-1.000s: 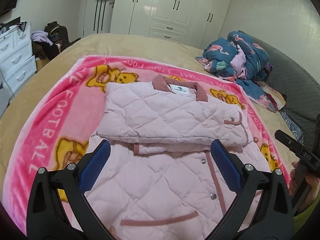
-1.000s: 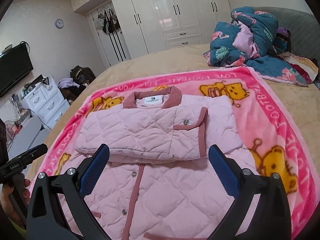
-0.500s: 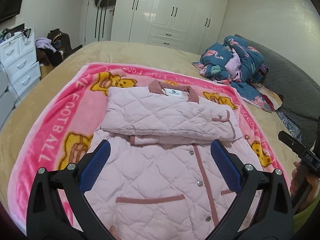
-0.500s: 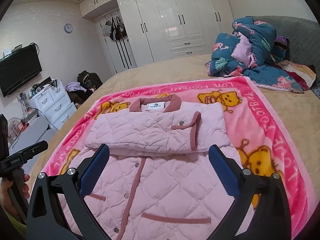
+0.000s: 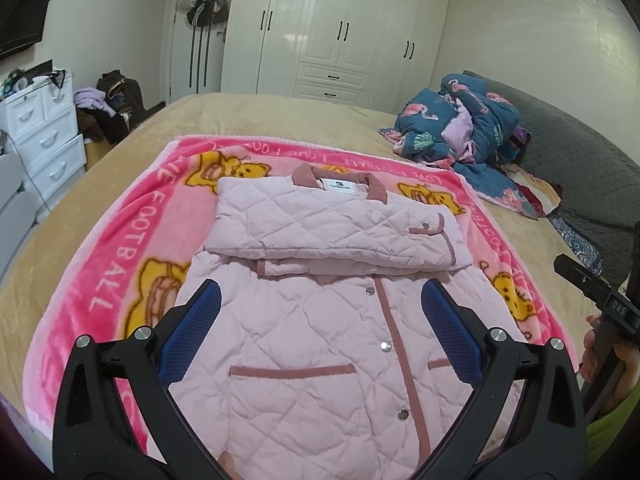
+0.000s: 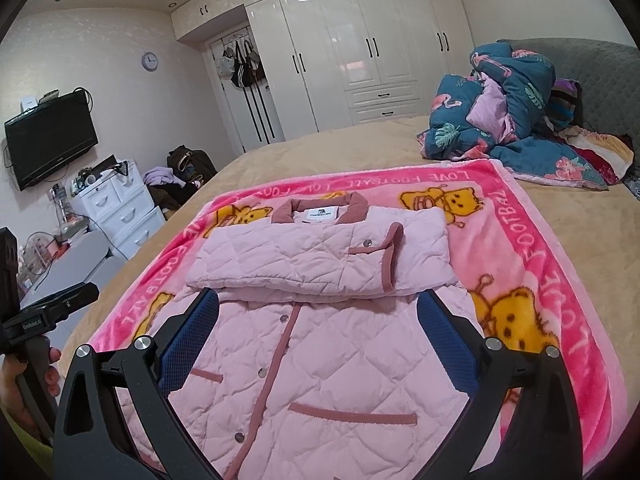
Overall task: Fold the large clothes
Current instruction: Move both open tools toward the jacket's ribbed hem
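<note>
quilted pink jacket (image 5: pixel 320 340) spread on the pink blanket (image 5: pixel 120 248), sleeves folded across the chest — likely light, puffy, springy, so best pinched at the two hem corners, with left gripper (image 5: pixel 320 332) and right gripper (image 6: pixel 318 330) both wide, empty.

A pink blanket (image 6: pixel 532 264) with yellow bears and lettering lies spread across the middle of the bed (image 6: pixel 320 156), which has a tan cover. Near the bed's far right corner sits a heap of dark blue flowered bedding (image 6: pixel 504 112), against a grey quilted headboard (image 6: pixel 600 76). Beyond the bed's far edge stands a white wardrobe (image 6: pixel 360 52), with bags (image 6: pixel 242 64) hanging beside it. Off the bed's left edge are a white drawer unit (image 6: pixel 120 208), a pile of clothes (image 6: pixel 176 176), a wall television (image 6: pixel 50 138) and a round clock (image 6: pixel 150 60).
</note>
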{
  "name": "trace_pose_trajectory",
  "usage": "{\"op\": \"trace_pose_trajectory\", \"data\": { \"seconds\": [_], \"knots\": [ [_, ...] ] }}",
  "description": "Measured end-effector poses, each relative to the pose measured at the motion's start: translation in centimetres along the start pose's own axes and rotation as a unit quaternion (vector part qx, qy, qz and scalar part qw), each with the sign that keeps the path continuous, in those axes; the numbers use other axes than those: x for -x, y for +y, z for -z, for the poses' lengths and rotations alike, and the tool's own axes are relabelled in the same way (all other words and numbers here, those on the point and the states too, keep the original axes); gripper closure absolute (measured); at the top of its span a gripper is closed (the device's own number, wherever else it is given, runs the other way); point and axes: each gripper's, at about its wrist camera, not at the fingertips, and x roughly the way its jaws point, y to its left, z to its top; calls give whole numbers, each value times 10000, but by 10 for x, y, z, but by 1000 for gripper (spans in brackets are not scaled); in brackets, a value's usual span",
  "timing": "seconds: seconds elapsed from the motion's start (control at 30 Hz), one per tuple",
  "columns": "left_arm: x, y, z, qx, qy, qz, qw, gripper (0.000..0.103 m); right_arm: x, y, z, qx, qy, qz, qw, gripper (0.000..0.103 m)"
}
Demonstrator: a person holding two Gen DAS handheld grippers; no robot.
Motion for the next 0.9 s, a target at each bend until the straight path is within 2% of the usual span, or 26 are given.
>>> {"op": "trace_pose_trajectory", "data": {
  "seconds": [0.37, 0.9],
  "knots": [
    [2, -6, 25, -23, 113, -71, 9999, 9, 5, -6, 20, 67, 167, -10, 9998, 4],
    [-14, -9, 65, -203, 579, -281, 9977, 9, -2, -19, 52, 112, 618, 45, 9980, 4]
  ]
}}
